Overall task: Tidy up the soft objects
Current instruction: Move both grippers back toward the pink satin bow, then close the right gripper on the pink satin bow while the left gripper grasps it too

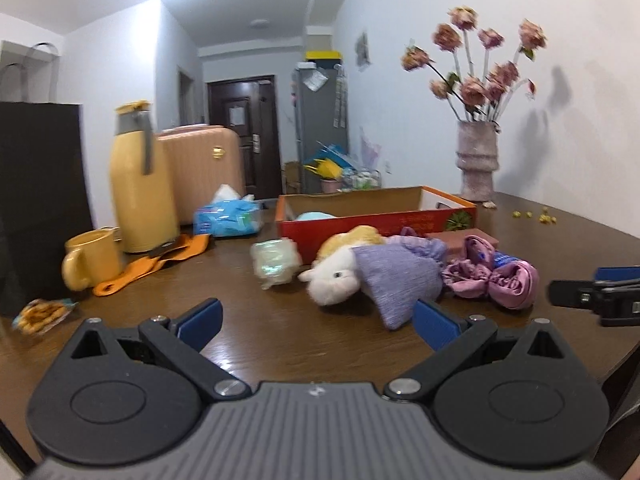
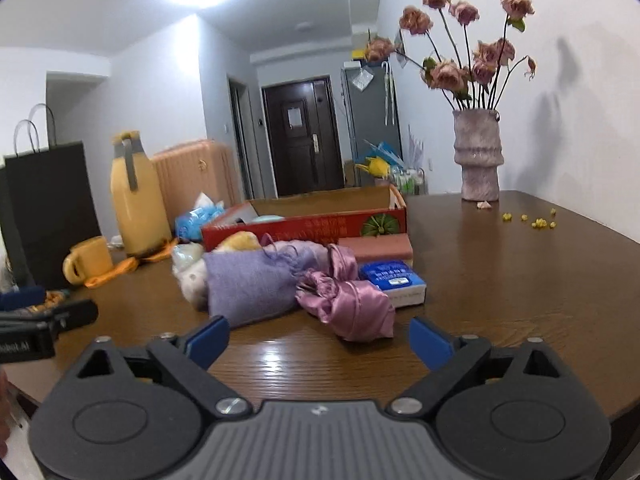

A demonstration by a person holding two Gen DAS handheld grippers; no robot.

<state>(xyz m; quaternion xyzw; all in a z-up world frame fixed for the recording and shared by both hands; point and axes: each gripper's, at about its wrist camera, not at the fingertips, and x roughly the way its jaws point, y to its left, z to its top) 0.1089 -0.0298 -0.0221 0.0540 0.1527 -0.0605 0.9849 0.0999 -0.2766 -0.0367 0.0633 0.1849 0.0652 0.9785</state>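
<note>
both grippers hover low over the table (image 2: 500, 280), left gripper (image 1: 318, 322) and right gripper (image 2: 318, 342) spread wide and empty, lined up on the purple pouch (image 1: 396, 276) and pink satin cloth (image 2: 348, 304) heaped before the red box (image 2: 304, 226), likely their destination.

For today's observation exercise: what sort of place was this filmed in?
Most likely a lived-in flat, at a dining table. Signs: a front door down a hallway, a suitcase against the wall, and a vase of dried roses.
</note>
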